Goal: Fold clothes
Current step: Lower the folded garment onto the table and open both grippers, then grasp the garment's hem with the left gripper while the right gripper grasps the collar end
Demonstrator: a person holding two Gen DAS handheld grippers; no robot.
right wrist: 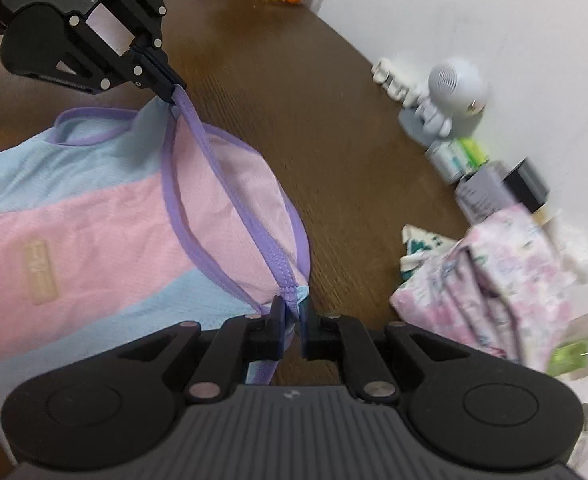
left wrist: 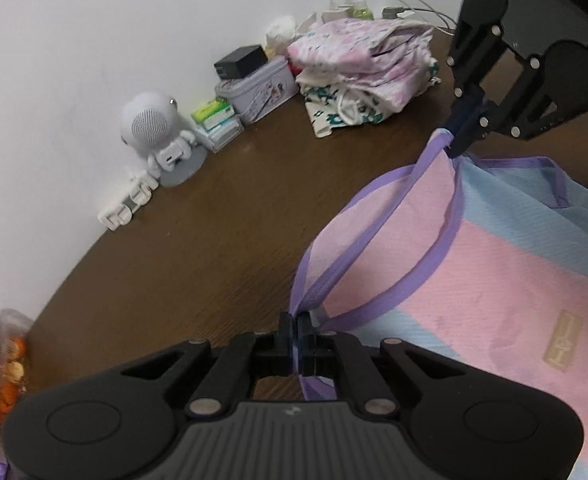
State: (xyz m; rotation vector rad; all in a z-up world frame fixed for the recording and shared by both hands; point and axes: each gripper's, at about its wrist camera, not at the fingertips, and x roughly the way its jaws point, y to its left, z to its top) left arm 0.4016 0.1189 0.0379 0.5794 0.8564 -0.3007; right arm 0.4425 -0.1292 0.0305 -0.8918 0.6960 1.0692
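Your two tongs, left (left wrist: 295, 330) and right (right wrist: 292, 312), each pinch the one vest's (left wrist: 493, 260) purple edge; one folded pile (left wrist: 367, 68) sits behind.

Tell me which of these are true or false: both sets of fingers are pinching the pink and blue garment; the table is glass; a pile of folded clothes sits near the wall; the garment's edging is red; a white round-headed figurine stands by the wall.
1. Both the left gripper and the right gripper pinch the garment. True: each set of fingers is closed on its purple trim.
2. The table is glass. False: it is dark brown wood.
3. A pile of folded clothes sits near the wall. True.
4. The garment's edging is red. False: it is purple.
5. A white round-headed figurine stands by the wall. True.
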